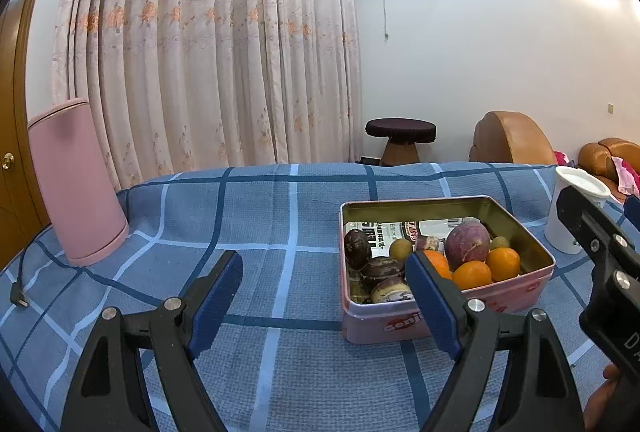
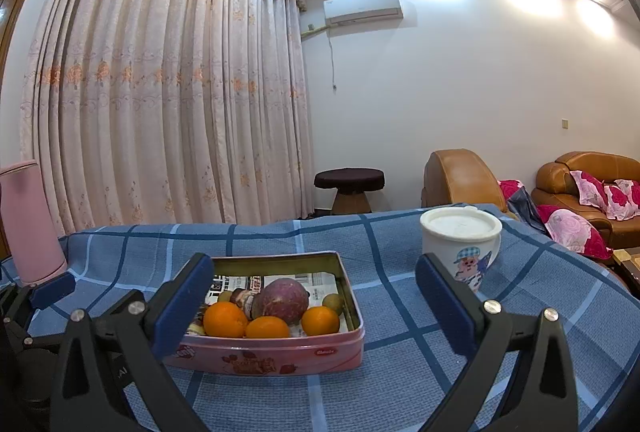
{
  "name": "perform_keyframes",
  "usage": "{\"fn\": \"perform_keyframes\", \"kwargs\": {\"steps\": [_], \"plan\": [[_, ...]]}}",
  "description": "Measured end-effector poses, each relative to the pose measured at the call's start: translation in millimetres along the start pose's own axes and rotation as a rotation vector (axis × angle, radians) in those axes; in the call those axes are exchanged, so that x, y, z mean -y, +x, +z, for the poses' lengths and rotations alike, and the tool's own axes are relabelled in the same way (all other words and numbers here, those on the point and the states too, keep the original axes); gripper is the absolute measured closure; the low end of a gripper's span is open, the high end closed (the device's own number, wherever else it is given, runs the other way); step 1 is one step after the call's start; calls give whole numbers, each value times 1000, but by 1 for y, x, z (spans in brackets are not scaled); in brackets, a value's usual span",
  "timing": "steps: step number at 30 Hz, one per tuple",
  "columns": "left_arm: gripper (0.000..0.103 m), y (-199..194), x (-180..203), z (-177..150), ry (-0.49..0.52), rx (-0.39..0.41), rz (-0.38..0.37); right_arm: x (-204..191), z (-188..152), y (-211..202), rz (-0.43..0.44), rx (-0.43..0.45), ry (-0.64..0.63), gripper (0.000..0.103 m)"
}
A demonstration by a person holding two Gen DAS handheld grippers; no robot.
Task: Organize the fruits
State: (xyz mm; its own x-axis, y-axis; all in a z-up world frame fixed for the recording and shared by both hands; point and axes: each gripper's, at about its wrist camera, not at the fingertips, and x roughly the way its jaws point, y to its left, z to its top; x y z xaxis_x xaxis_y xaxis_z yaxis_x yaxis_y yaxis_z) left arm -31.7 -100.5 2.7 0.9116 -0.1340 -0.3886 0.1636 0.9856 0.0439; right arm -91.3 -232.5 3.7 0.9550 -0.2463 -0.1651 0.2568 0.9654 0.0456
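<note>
Both tools wide apart w/ nothing held, left tool [image 1: 324, 282], right tool [image 2: 314, 284], fruit tin [image 2: 320, 356] on checked worktop [image 2: 400, 384], oranges [image 2: 267, 327] inside, white cup [image 2: 460, 244] beside tin

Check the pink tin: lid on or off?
Off. The pink tin is open-topped; oranges and other fruit show inside it.

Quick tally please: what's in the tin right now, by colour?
In the pink tin, as far as both views show:
Orange fruits: 3
Large purple fruit: 1
Small green fruits: 2
Dark brown fruits: about 4, partly hidden
Total: about 10
</note>
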Motion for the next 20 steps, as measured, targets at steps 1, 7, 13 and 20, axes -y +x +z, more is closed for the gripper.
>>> {"fn": "perform_keyframes", "kwargs": {"steps": [1, 7, 13, 20], "plan": [[18, 0, 0, 0, 1, -1, 0, 0, 0, 0, 0, -1, 0, 0], [18, 1, -1, 0, -4, -5, -12, 0, 0, 0, 0, -3, -2, 0], [18, 0, -1, -1, -4, -2, -30, 1, -1, 2, -9, -14, 8, 0], [18, 6, -4, 0, -14, -25, -26, 12, -1, 3, -96, -35, 43, 0]]}}
